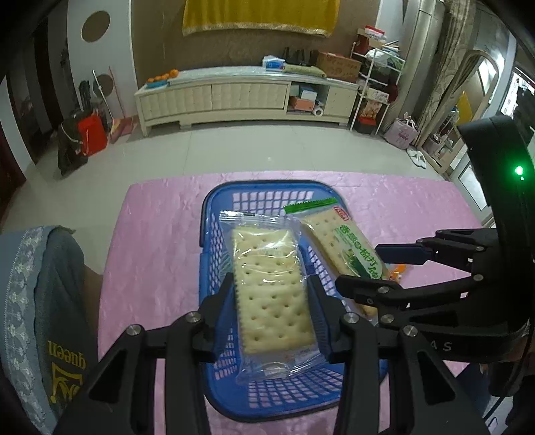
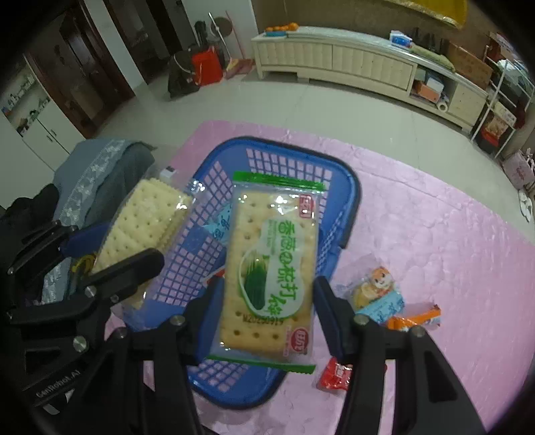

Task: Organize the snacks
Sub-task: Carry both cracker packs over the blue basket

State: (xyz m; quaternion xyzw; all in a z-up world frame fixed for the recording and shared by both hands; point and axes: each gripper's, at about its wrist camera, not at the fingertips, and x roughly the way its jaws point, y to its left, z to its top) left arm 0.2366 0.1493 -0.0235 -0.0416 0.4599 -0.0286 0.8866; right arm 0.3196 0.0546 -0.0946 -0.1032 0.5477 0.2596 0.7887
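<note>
Left claw (image 1: 272,297) clamped on clear cracker pack (image 1: 272,294), pack between fingers, up over blue basket (image 1: 214,234). Right claw (image 2: 267,301) clamped on green cracker pack (image 2: 267,264), also over basket. Small snacks (image 2: 378,294) on pink cloth (image 2: 434,234), right of basket.

A long cream cabinet (image 1: 247,97) with oranges (image 1: 162,77) on top lines the wall, a red bag (image 1: 92,134) left, a yellow cloth (image 1: 260,15) above.

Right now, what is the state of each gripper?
Left gripper: shut on clear cracker pack.
Right gripper: shut on green cracker pack.
</note>
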